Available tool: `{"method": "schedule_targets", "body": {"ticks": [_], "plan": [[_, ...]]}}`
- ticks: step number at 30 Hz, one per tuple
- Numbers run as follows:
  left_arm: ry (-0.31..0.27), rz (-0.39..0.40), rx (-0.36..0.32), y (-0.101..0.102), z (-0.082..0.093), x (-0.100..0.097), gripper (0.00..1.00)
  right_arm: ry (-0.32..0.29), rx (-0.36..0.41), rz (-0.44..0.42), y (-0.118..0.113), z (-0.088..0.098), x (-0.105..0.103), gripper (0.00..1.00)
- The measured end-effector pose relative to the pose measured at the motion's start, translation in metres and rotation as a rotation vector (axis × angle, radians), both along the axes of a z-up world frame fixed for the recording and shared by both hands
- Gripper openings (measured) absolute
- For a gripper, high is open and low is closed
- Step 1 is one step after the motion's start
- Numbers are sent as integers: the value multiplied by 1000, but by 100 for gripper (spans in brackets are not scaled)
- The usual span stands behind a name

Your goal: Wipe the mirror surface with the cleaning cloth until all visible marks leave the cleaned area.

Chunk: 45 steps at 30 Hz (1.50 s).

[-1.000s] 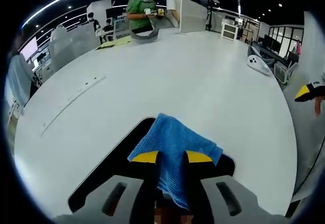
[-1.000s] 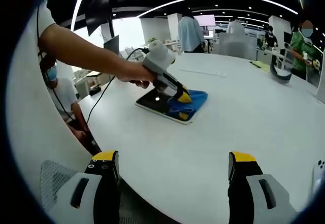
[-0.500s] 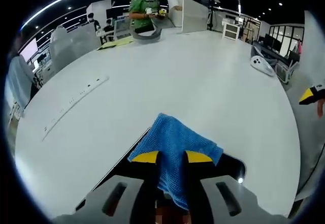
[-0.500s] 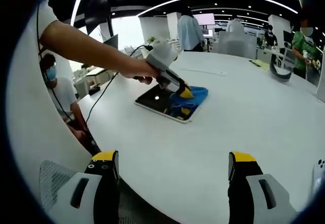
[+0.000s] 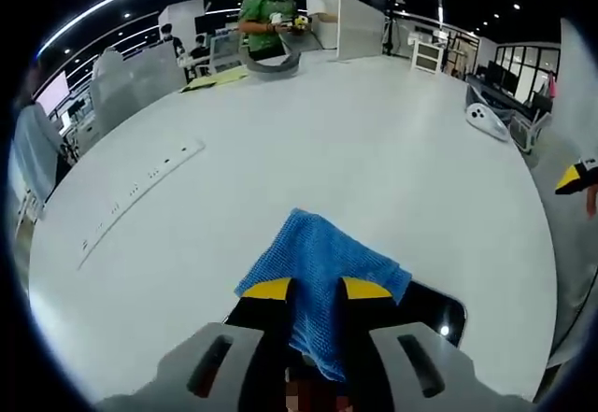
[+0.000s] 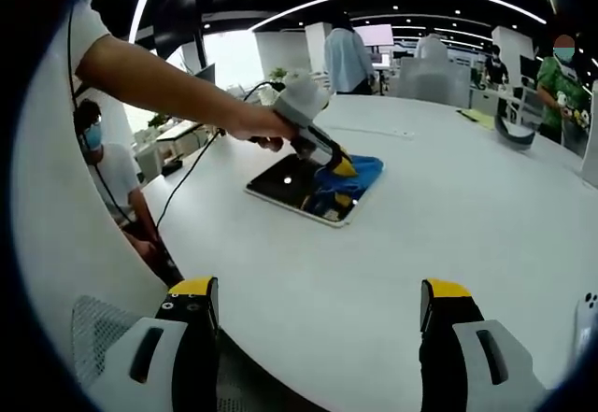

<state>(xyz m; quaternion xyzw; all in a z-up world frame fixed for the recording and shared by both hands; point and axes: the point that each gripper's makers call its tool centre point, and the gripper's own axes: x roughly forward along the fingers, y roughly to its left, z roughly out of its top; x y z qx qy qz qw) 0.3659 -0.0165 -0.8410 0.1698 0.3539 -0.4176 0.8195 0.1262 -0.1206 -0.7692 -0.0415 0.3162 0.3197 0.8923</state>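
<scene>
left hand-held gripper point(image 5: 316, 289) pinching cloth point(image 5: 322, 261) on mirror point(image 6: 291, 183) | right hand-held gripper point(image 6: 320, 305) spread | table point(image 5: 374, 150)

Bright overhead lights, perhaps slight blur

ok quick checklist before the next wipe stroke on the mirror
1. Blue cloth gripped by the left gripper: ok, jaws closed on it.
2. Cloth on the mirror: ok, it lies over the far end.
3. Mirror flat on the white table: ok.
4. Marks gone: cannot tell; a ceiling light's reflection hides detail.
5. Right gripper out of the way: ok, open, near the table edge.
6. Cloth and mirror in view: ok.
</scene>
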Motion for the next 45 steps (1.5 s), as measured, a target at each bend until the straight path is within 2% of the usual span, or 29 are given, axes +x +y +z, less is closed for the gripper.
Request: {"method": "schedule_targets", "body": {"ticks": [9,25,45], "plan": [[-1,-6,1,1,0,6,18,-1,-2,-3,-1,0,3,89],[1,-8,-5,1,2,5,18,9,-5,-2,0,-2,4,89],[13,-6,3,18,5,1,18,8,-4,10,3,-2,10,89]]}}
